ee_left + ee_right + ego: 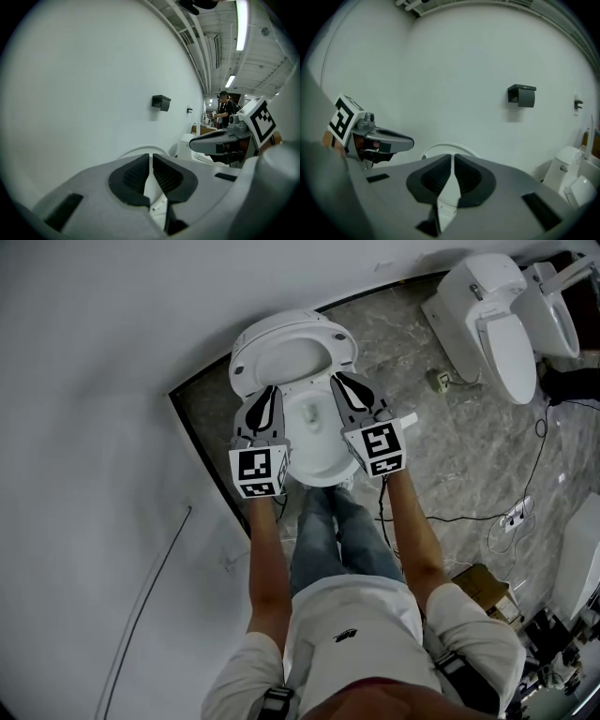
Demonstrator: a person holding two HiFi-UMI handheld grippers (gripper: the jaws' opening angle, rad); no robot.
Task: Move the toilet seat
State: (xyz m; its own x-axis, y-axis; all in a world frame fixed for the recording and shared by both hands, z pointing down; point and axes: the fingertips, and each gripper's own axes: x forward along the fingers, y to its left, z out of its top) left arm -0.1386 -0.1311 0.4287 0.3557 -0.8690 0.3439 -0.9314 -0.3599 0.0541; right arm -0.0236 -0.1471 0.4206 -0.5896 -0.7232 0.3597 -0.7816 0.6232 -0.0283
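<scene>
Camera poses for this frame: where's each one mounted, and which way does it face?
Head view: on the person's head, looking steeply down at the toilet; forearms, legs, left tongs and right tongs show.
Left gripper view: on the left tongs, facing the wall over the raised seat; its shut jaws below, right tongs at right.
Right gripper view: on the right tongs, facing the same wall; its shut jaws below, left tongs at left.
Shared: both gripper views show the black holder and the seat's top.

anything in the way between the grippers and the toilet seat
nothing visible does. the white oval toilet seat stands raised by the wall, just beyond the tips of the left gripper and right gripper, both shut and empty over the white ceramic bowl
</scene>
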